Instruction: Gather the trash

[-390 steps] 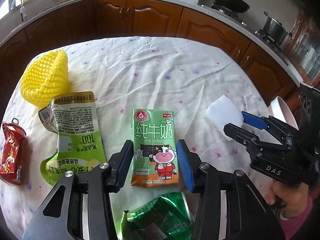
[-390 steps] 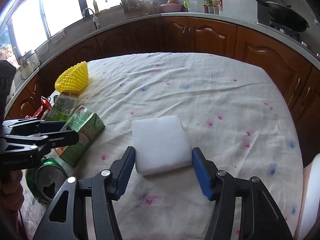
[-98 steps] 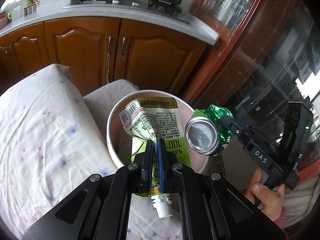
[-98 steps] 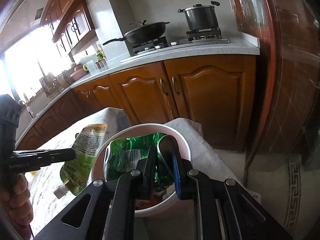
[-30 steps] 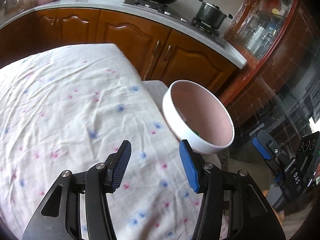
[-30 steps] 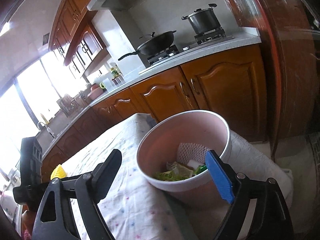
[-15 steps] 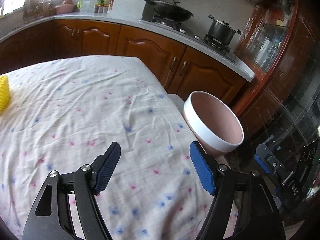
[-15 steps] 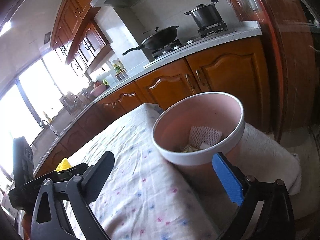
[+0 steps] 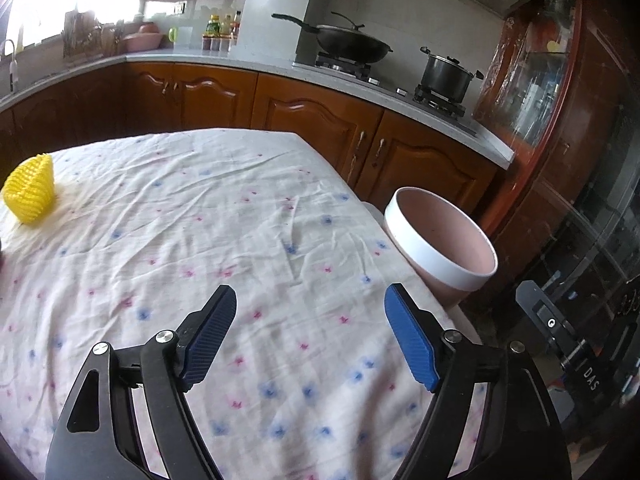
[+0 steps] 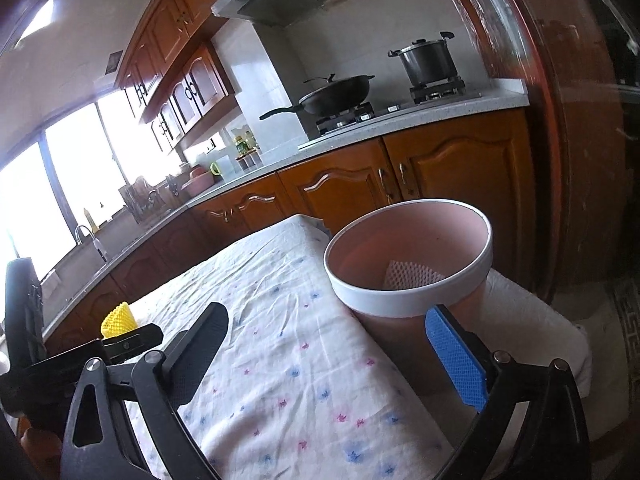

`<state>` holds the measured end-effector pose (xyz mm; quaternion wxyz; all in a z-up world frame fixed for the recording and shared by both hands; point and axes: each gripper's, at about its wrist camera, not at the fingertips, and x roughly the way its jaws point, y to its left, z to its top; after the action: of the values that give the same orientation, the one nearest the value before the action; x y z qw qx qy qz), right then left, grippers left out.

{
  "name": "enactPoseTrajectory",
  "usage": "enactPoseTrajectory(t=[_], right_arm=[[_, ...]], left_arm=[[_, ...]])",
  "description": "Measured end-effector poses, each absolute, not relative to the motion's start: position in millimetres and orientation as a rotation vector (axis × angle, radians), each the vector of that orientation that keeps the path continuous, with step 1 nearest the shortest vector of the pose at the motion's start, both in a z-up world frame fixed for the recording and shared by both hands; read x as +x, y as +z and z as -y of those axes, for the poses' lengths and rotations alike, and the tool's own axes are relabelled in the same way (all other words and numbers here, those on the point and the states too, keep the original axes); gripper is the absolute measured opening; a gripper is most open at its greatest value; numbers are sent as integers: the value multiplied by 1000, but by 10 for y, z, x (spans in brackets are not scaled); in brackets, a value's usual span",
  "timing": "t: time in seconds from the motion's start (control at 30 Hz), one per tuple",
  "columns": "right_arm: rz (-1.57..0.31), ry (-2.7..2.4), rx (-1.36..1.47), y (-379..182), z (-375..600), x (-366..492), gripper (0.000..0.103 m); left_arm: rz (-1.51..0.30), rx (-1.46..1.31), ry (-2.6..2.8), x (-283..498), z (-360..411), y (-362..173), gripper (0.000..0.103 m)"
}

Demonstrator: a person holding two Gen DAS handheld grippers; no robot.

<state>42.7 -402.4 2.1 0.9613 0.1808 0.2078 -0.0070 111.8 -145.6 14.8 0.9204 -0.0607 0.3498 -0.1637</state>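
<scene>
A pink trash bin with a white rim (image 9: 424, 258) stands just past the table's right edge. In the right wrist view the bin (image 10: 380, 300) holds a white foam net (image 10: 412, 276). A yellow foam net (image 9: 30, 196) lies on the far left of the floral tablecloth (image 9: 200, 220). My left gripper (image 9: 310, 296) hovers over the cloth with its jaws opening and nothing between them. My right gripper (image 10: 326, 316) is open and empty, its blue pad beside the bin's wall.
Wooden kitchen cabinets and a counter with a wok (image 9: 352, 46) and a pot (image 9: 446, 74) run behind the table. A glass-fronted cabinet (image 9: 560, 100) stands to the right of the bin. The left gripper's black body (image 10: 80, 354) shows at the left edge.
Both grippers have drawn back from the bin over the table. The left jaws have widened. The yellow foam net has come into view at the left.
</scene>
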Motion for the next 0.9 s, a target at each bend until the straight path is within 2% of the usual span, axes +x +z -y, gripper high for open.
enactPoseTrajectory(t=[0.3,0.37,0.43,0.7,0.9], right_arm=[[-394,-31,301,-16,3868,309,102],[-388,-41,268,-15,3821,270,103],[-371,-58,206,14,3745,214,103],[-151,-106,23,386,3560,-187,103],[-232,-78,54,142,3529,-119,103]], left_arm=[[-631,-118,-307,848,1332,124,88],[-598,-121,-305,763,1305,128,98],[-561,-126,-298,687,1266,162,102],[-469,-91,-254,456,1190,316,103],[-476,-36,-203,309,1228,97,103]])
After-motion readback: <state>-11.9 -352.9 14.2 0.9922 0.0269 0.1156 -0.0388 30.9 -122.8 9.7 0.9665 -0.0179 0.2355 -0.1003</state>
